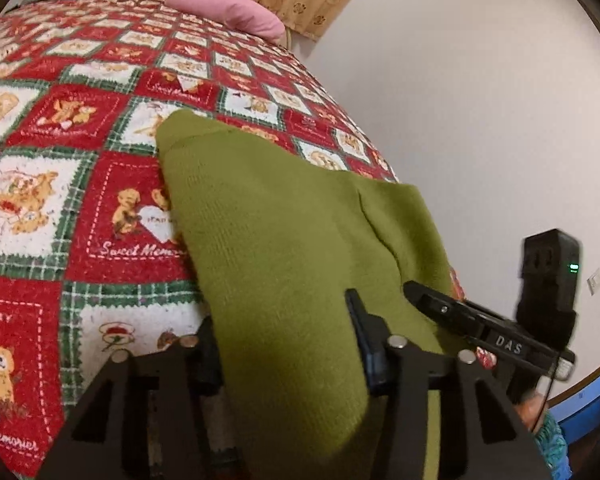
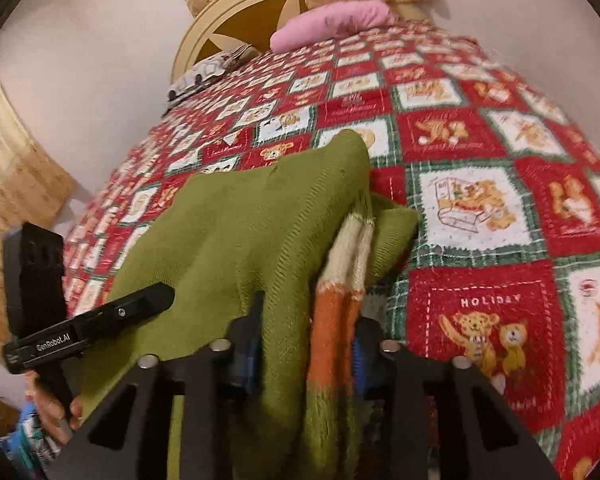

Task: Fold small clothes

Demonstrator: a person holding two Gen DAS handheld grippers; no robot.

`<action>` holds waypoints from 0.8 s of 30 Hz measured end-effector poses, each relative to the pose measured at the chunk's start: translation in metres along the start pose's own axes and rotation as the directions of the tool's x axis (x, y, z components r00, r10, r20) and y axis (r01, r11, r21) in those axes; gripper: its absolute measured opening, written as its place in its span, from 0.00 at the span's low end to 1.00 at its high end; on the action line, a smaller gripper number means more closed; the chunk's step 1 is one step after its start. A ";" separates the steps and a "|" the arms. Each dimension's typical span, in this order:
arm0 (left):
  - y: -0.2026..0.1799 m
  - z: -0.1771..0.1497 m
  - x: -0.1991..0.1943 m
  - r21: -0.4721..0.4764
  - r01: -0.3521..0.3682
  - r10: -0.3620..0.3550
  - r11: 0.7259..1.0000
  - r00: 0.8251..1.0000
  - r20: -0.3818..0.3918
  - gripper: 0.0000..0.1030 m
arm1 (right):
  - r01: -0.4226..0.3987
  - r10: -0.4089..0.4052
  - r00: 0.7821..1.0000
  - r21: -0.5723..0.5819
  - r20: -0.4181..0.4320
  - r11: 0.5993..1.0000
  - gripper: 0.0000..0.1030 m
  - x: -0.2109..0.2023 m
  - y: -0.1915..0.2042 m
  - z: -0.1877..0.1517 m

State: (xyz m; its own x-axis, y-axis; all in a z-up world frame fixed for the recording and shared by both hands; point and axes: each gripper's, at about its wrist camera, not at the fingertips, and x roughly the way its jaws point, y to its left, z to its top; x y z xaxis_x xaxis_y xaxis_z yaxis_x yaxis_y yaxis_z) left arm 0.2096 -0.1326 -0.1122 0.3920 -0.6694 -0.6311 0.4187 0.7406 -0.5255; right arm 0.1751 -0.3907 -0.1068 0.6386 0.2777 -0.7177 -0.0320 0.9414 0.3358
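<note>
A small green knitted garment (image 1: 268,208) lies at the near edge of the bed, its lower part hanging over toward me. My left gripper (image 1: 280,316) has the green knit bunched between its fingers and is shut on it. In the right wrist view the same garment (image 2: 240,220) shows an orange and cream striped part (image 2: 332,312). My right gripper (image 2: 310,316) is shut on that green and striped cloth. One of the right gripper's fingers (image 1: 440,304) rests on the garment's right side in the left wrist view. One of the left gripper's fingers (image 2: 140,300) shows at the garment's left.
The bed carries a red, green and white patchwork blanket (image 1: 60,120) with teddy bear prints. A pink pillow (image 1: 228,8) and a patterned pillow (image 2: 204,72) lie at the far end by a cream headboard (image 2: 228,12). A white wall (image 1: 460,100) runs along one side. A hand (image 2: 52,404) holds the left gripper's handle.
</note>
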 end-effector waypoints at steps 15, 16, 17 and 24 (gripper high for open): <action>-0.073 -0.028 -0.095 0.213 -0.073 0.037 0.974 0.985 0.169 0.38 | 0.303 -0.248 0.900 -0.107 0.360 0.947 0.23 -0.133 0.124 -0.046; -0.079 -0.032 -0.105 0.226 -0.067 0.028 0.972 0.985 0.170 0.38 | 0.312 -0.252 0.889 -0.102 0.381 0.945 0.23 -0.147 0.129 -0.053; -0.084 -0.034 -0.109 0.232 -0.063 0.024 0.971 0.986 0.167 0.38 | 0.317 -0.255 0.882 -0.100 0.396 0.943 0.23 -0.157 0.132 -0.057; -0.126 -0.056 -0.138 0.287 -0.053 0.018 0.956 0.992 0.123 0.38 | 0.345 -0.288 0.844 -0.047 0.452 0.937 0.23 -0.224 0.142 -0.096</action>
State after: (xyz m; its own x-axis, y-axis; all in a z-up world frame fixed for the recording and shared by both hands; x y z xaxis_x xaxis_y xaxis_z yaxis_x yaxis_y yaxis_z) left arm 0.0567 -0.1303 0.0090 0.4976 -0.6582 -0.5650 0.6148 0.7271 -0.3056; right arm -0.0462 -0.3013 0.0428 0.8956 -0.1234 -0.4273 0.1541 0.9873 0.0379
